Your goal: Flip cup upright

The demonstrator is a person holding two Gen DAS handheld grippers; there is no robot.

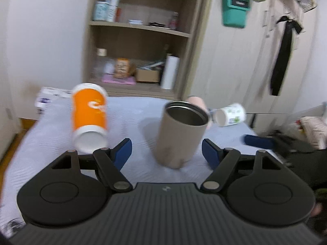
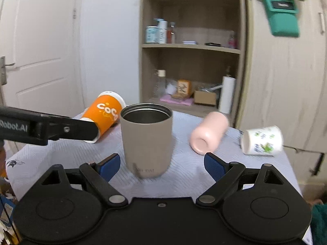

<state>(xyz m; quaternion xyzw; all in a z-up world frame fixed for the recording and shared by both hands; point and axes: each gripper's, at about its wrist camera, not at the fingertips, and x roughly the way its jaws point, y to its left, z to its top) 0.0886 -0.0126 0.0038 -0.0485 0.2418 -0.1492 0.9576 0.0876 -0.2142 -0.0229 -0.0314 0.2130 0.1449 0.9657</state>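
A beige steel-lined tumbler (image 2: 146, 140) stands upright, mouth up, on the pale blue cloth; in the left wrist view it (image 1: 181, 134) looks tilted. An orange paper cup (image 1: 89, 118) lies on its side at the left, also in the right wrist view (image 2: 105, 115). A pink cup (image 2: 208, 132) and a white printed cup (image 2: 262, 140) lie on their sides at the right. My left gripper (image 1: 166, 152) is open and empty just short of the tumbler. My right gripper (image 2: 161, 165) is open and empty, its blue pads either side of the tumbler's base without touching.
The cloth-covered table (image 2: 184, 179) is small, with edges close on all sides. A wooden shelf unit (image 2: 190, 47) with bottles and boxes stands behind it, beside a wardrobe (image 2: 282, 77) and a white door (image 2: 40, 51). The left gripper's arm (image 2: 47, 129) crosses the right wrist view.
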